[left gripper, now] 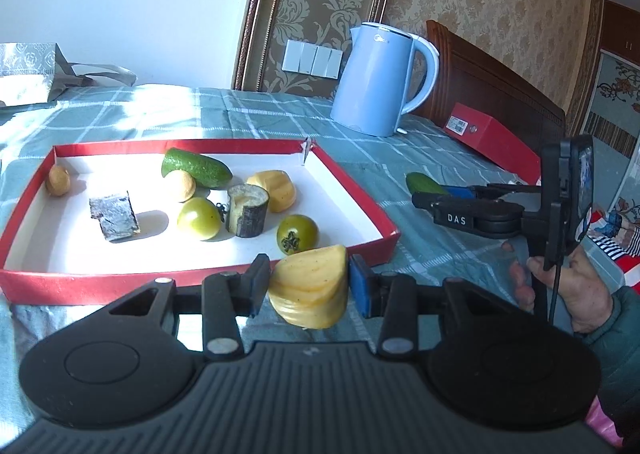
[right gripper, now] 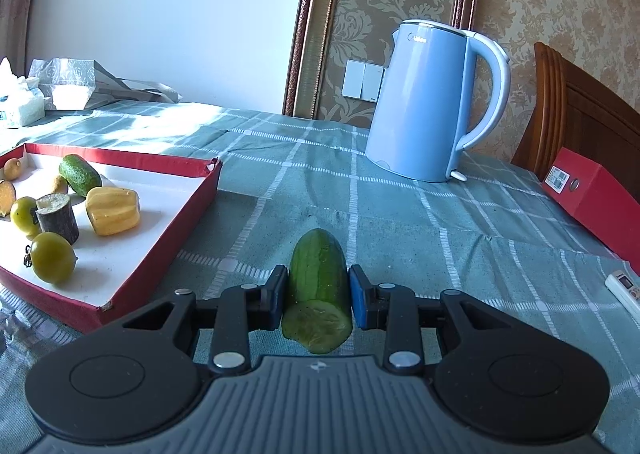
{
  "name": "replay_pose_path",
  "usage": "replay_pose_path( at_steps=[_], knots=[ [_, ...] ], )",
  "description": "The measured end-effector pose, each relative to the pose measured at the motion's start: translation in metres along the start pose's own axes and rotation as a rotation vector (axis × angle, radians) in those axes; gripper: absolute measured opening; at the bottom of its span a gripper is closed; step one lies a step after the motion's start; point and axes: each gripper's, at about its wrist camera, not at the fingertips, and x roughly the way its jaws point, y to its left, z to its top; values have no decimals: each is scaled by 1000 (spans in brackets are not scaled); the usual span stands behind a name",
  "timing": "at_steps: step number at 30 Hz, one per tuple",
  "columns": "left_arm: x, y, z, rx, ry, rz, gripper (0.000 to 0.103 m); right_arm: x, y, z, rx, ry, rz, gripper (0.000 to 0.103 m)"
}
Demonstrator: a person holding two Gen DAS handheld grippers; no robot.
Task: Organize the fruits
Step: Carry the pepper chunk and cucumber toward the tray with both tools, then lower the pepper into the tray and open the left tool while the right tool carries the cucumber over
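My left gripper (left gripper: 310,284) is shut on a yellow ridged fruit piece (left gripper: 310,288), held just in front of the near edge of the red tray (left gripper: 356,198). The tray holds another yellow piece (left gripper: 276,190), two green tomatoes (left gripper: 199,218), a cucumber half (left gripper: 196,168), sugarcane chunks (left gripper: 247,214) and small brown fruits (left gripper: 58,181). My right gripper (right gripper: 318,292) is shut on a cut cucumber half (right gripper: 318,286) over the checked cloth, right of the tray (right gripper: 176,214). In the left wrist view the right gripper (left gripper: 452,194) shows with that cucumber (left gripper: 424,184).
A blue kettle (right gripper: 428,102) stands at the back of the checked tablecloth (right gripper: 400,214). A red box (right gripper: 592,190) lies at the right edge, a white remote (right gripper: 624,288) near it. A silver bag (right gripper: 72,82) and tissues (right gripper: 20,102) are at the back left.
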Motion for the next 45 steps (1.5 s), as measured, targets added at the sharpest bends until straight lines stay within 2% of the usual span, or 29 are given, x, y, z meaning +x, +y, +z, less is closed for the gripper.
replay_pose_path(
  at_steps=[4,10,16,29,34,39,45],
  knots=[
    [-9,9,23,-1,-49,64,38,-2,2,0,10,-5,5,32],
    [0,32,54,5,-57,229,38,-7,14,0,2,-20,22,32],
    [16,57,67,8,-52,317,38,-8,17,0,6,-30,28,32],
    [48,91,68,12,3,453,39,-6,15,0,23,-22,38,32],
    [61,108,64,-28,54,464,39,-7,14,0,23,-21,37,32],
    [67,115,59,-18,71,490,38,-6,13,1,25,-14,40,32],
    [68,119,57,-24,69,507,45,-4,13,1,30,-13,38,32]
  ],
)
